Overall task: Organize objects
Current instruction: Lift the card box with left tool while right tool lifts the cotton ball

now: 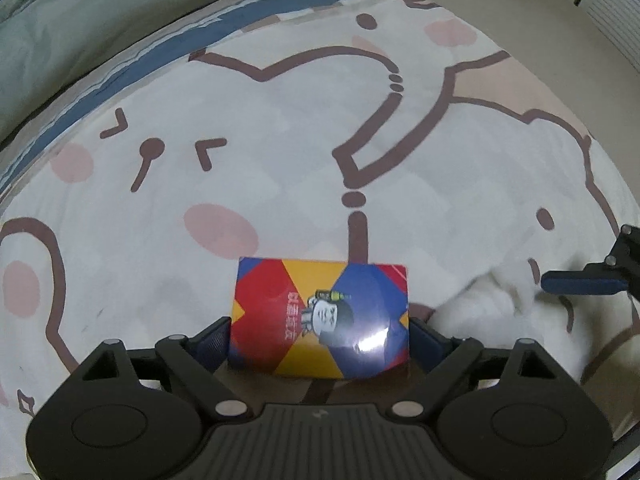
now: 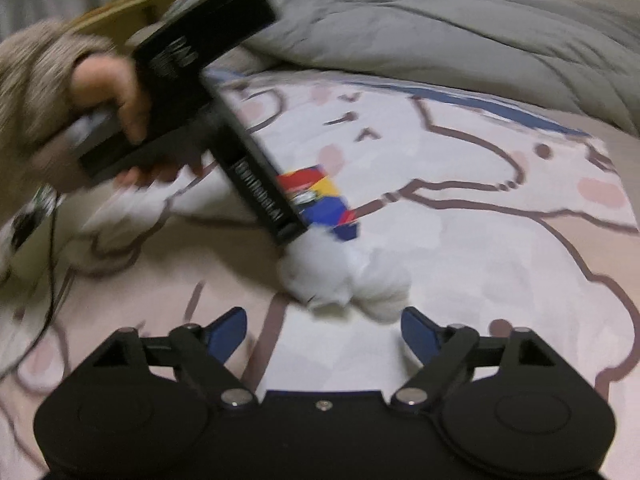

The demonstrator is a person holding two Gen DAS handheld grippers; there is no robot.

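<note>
A card box [image 1: 320,320] printed in red, yellow and blue sits between the fingers of my left gripper [image 1: 320,326]. Both blue pads lie against its short sides, so the gripper is shut on it, just above the bed. In the right wrist view the same box [image 2: 320,200] shows blurred at the end of the left tool, held by a person's hand [image 2: 108,88]. A white fluffy wad [image 2: 348,280] lies on the sheet just ahead of my right gripper [image 2: 322,316], which is open and holds nothing. The wad [image 1: 492,300] lies right of the box, with a right finger [image 1: 580,283] beside it.
The cartoon-print bedsheet [image 1: 280,120] covers the whole working surface. A grey quilt [image 2: 440,20] is bunched along the far side. A thin black cable [image 2: 52,260] runs over the sheet at the left. White slatted furniture [image 1: 612,8] stands past the bed's corner.
</note>
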